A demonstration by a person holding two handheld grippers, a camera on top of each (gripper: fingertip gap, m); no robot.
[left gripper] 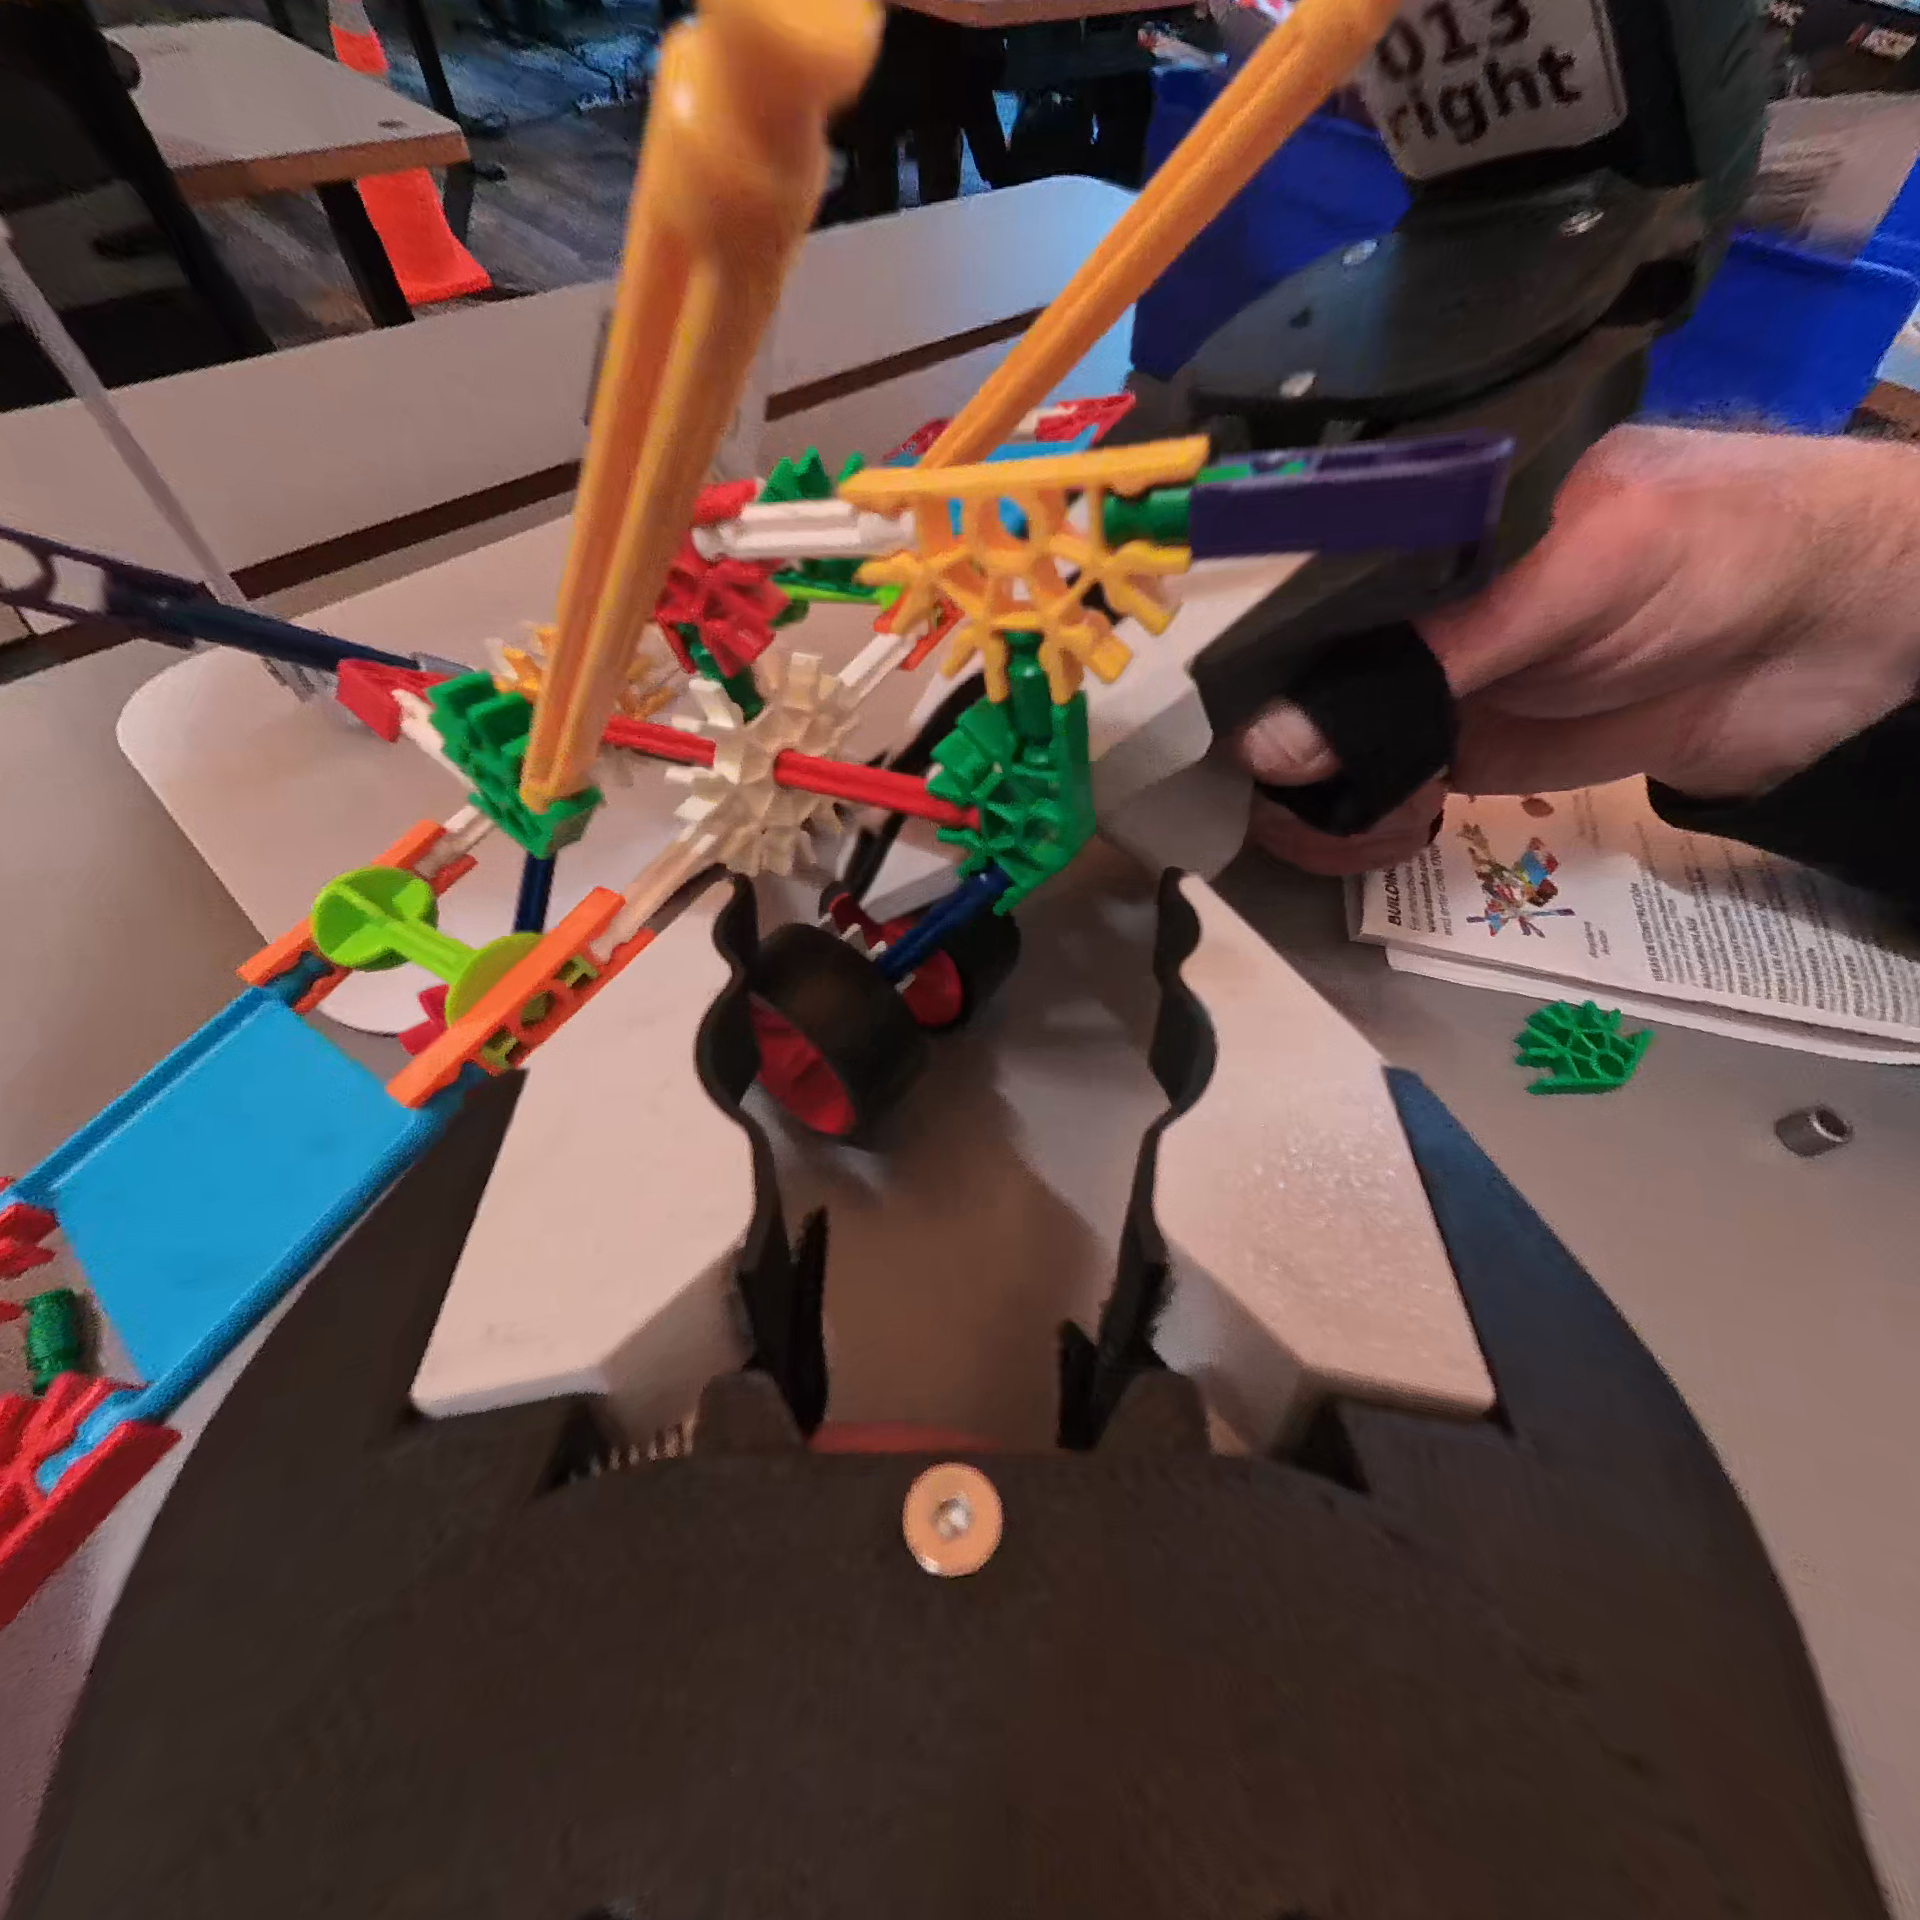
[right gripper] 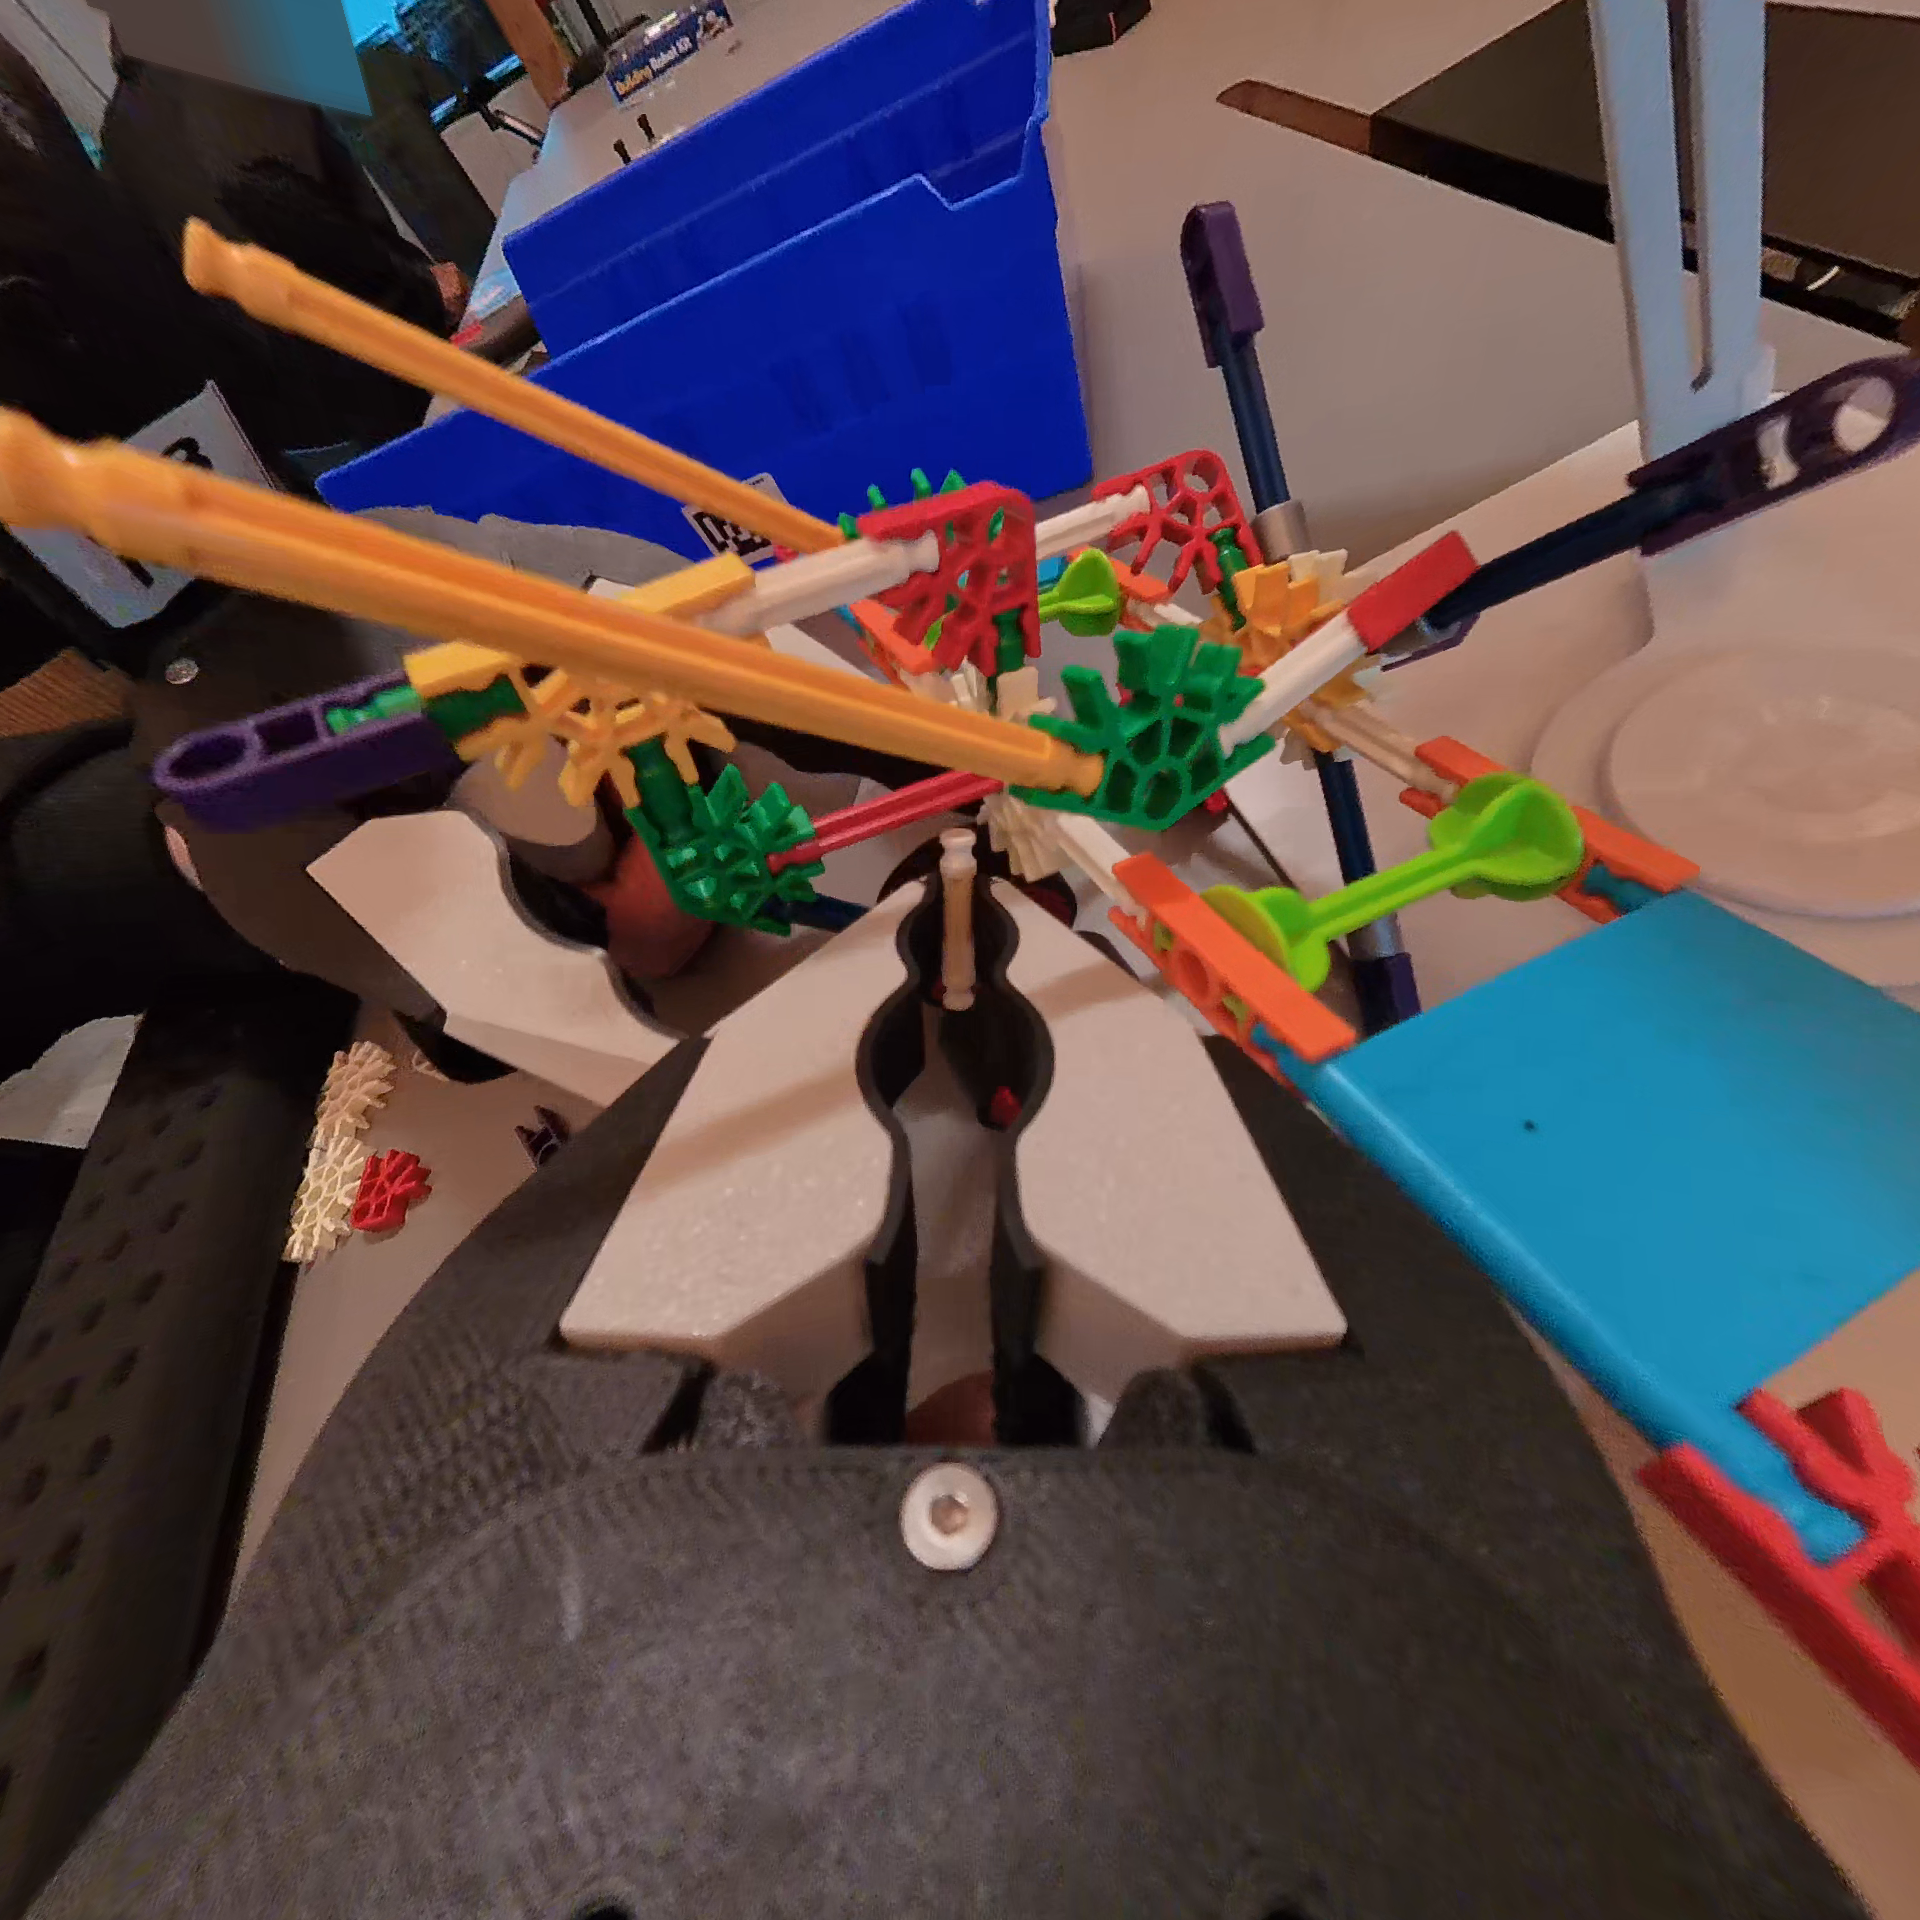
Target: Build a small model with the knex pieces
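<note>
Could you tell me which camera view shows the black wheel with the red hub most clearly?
The left wrist view: the black wheel sits unobstructed just ahead of the left tool, under the toy model, red hub visible. In the right wrist view it is almost entirely hidden behind that tool's own fingers.

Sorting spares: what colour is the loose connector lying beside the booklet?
Green, clearest in the left wrist view.
</note>
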